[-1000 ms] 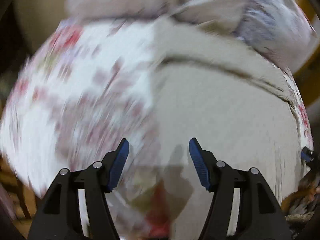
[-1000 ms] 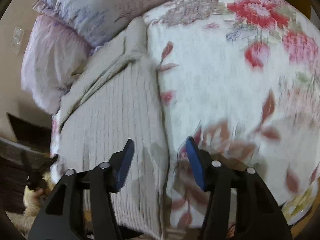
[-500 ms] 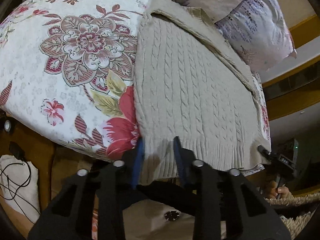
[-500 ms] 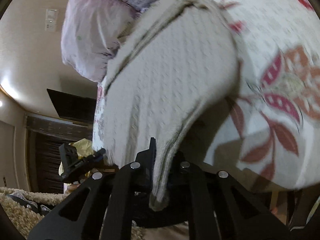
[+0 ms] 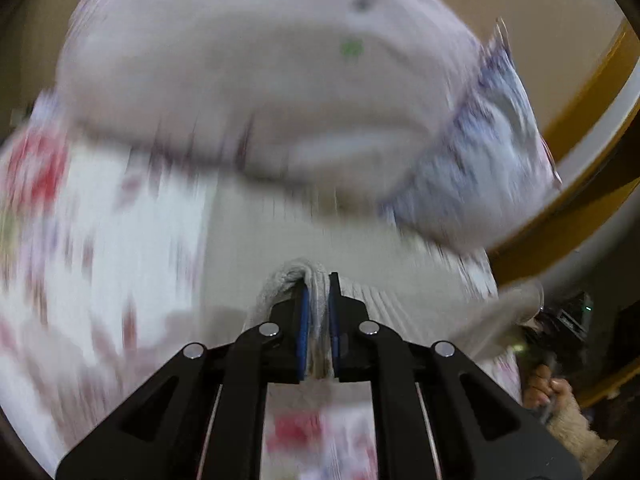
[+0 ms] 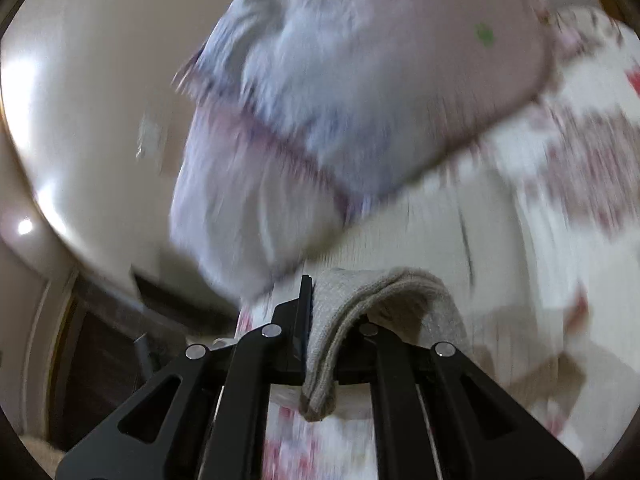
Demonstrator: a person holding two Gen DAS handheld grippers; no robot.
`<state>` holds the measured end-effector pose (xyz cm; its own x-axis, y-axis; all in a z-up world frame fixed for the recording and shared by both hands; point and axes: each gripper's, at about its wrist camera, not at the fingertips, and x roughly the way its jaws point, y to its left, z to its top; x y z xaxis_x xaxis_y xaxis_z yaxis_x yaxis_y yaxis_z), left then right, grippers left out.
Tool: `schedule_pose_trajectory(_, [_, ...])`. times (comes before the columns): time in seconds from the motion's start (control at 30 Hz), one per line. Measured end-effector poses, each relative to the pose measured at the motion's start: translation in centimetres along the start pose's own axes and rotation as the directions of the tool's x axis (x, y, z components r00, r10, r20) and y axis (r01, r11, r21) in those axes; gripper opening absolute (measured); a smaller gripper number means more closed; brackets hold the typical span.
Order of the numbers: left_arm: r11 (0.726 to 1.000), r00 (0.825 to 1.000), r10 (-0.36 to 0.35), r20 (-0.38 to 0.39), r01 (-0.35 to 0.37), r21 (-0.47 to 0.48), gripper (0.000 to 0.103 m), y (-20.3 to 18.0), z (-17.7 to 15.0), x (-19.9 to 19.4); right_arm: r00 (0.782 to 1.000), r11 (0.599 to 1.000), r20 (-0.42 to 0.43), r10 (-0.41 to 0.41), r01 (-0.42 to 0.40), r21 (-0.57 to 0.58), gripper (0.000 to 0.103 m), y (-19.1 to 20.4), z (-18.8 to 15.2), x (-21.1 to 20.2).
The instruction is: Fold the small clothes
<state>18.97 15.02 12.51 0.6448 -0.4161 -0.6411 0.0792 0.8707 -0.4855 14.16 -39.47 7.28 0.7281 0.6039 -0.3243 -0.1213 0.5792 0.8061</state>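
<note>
A beige cable-knit sweater (image 5: 280,236) lies on a floral bedspread (image 5: 104,240). My left gripper (image 5: 318,292) is shut on the sweater's hem, and the cloth bunches between the blue pads (image 5: 305,320). My right gripper (image 6: 326,300) is shut on the other hem corner (image 6: 360,300), which drapes over the right finger. Both views are blurred by motion, and both hem corners are held up over the sweater's body (image 6: 400,232), close to the pillows.
Lilac pillows (image 5: 260,80) sit at the head of the bed and also fill the right wrist view (image 6: 340,100). A wooden headboard rail (image 5: 592,80) and a beige wall (image 6: 100,80) lie behind. The other hand (image 5: 548,384) shows at the right.
Both grippers closed on the sweater's bottom hem at the bed's edge, then carried it up and forward over the sweater toward the pillows.
</note>
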Motion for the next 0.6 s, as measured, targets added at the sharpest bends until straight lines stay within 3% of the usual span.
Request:
schedule_pose_trajectory(0.03, [1.0,1.0,0.014,0.007,-0.014,0.004,0.02,-0.1,1.2,1.1,0.999,0.999,0.003,-0.039,0.039,0.035,0.015,-0.9,1.4,2.0])
schedule_pose_trajectory(0.07, [0.999,0.999,0.05,-0.006,-0.05,-0.01,0.04,0.3,2.6,2.8,0.996,0.993,-0.021,-0.089,0.09,0.072,0.04,-1.8,2.3,3.8])
schedule_pose_trajectory(0.1, [0.995,0.995,0.093,-0.028,-0.093,-0.021,0.051,0.9,3.1,3.9,0.991,0.987,-0.039,-0.125,0.129,0.098,0.072,-2.3,2.6,4.8])
schedule_pose_trajectory(0.13, [0.989,0.988,0.144,-0.055,-0.146,-0.034,0.06,1.8,3.4,4.8,0.986,0.974,-0.054,-0.159,0.166,0.154,0.076,-3.3,2.4,5.3])
schedule_pose_trajectory(0.17, [0.985,0.983,0.16,-0.085,-0.165,-0.058,0.062,3.0,3.1,5.3,0.988,0.971,-0.055,-0.144,0.152,0.187,0.075,-3.8,2.0,5.2])
schedule_pose_trajectory(0.2, [0.985,0.984,0.147,-0.102,-0.156,-0.076,0.064,3.8,2.8,5.3,0.991,0.973,-0.057,-0.122,0.131,0.191,0.077,-4.2,1.1,4.8])
schedule_pose_trajectory(0.3, [0.982,0.978,0.114,-0.172,-0.137,-0.129,0.068,6.9,0.7,5.4,0.978,0.969,-0.07,-0.196,0.204,0.138,0.082,-5.1,-0.8,3.3])
schedule_pose_trajectory(0.43, [0.972,0.97,-0.003,-0.243,-0.054,-0.228,0.066,9.2,-1.2,7.6,0.977,0.953,-0.094,-0.191,0.207,0.22,0.082,-7.7,-2.1,2.0])
schedule_pose_trajectory(0.5, [0.974,0.975,-0.021,-0.221,-0.03,-0.226,0.063,8.8,-1.6,8.2,0.978,0.955,-0.094,-0.185,0.202,0.218,0.082,-7.6,-2.6,1.5])
schedule_pose_trajectory(0.6, [0.962,0.975,-0.059,-0.214,-0.001,-0.272,0.033,8.0,-1.7,10.0,0.976,0.96,-0.109,-0.189,0.207,0.189,0.082,-7.0,-2.5,1.7])
